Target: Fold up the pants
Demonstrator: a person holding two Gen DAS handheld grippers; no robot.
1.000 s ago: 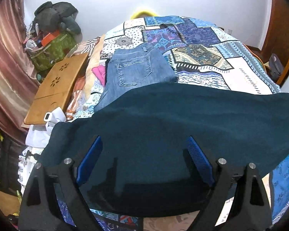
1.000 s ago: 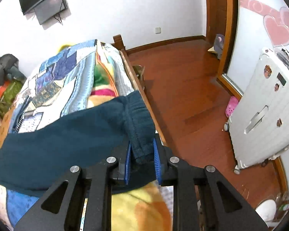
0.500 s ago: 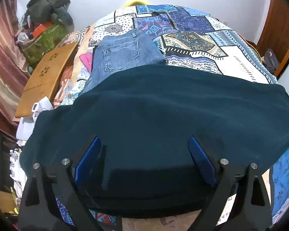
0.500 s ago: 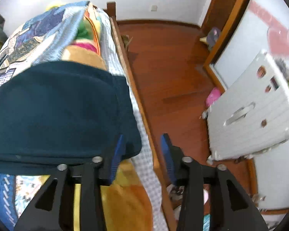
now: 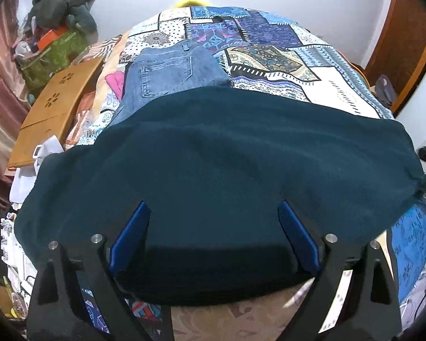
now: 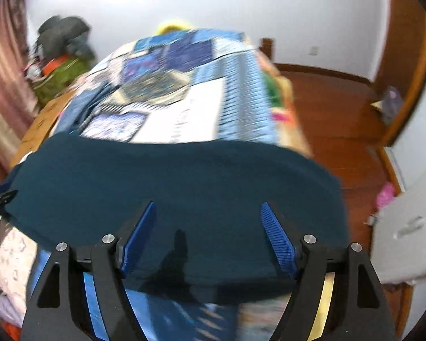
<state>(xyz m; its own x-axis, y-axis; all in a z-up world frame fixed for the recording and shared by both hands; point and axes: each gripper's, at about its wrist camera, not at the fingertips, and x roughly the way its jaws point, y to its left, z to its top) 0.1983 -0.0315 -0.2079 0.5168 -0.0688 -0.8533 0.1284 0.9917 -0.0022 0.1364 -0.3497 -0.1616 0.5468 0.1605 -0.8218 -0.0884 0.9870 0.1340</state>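
The dark teal pants lie spread flat across the near end of the bed, on top of the patchwork quilt, running from one side of the mattress to the other. Both tools hang over them, pointing steeply down.

The left gripper has its blue pads spread wide, the teal cloth under and between them but not pinched. The right gripper is likewise released: its jaws have just been opening, and the fabric below sits loose between the textured pads, nothing squeezed. The right wrist view is smeared with blur.

Beyond the teal pants, folded blue jeans rest on the quilt, their near edge tucked just under or against the teal cloth; I cannot tell which. To the left of the bed stands a wooden lap desk, and behind it a heap of bags and clothes. On the right, reddish wooden floor shows beside the bed.
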